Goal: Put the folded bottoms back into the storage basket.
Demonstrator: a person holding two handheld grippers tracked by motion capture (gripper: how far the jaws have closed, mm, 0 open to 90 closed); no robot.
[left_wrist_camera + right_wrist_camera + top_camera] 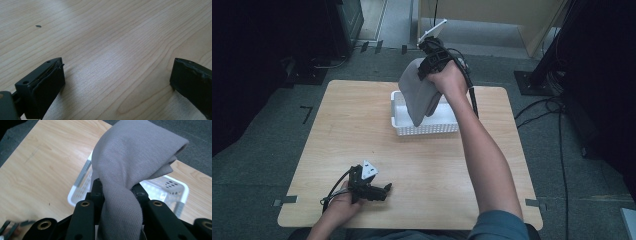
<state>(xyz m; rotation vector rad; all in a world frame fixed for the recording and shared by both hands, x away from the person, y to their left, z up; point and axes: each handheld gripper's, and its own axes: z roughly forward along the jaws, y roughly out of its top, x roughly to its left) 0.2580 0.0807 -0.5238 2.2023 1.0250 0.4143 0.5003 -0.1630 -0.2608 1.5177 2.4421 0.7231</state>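
Grey cloth (130, 170) bunches between the right gripper's (117, 192) clamped jaws, above a white basket (180, 187); the high view shows it raised over the wooden table (422, 175), while the left gripper (117, 80) rests low with jaws spread wide

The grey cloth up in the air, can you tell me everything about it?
The soft grey woven cloth is bunched and folded, pinched between the jaws of the right gripper. It hangs down over the white perforated plastic basket at the far side of the light wooden table. Whether its lowest corner touches the basket is unclear.
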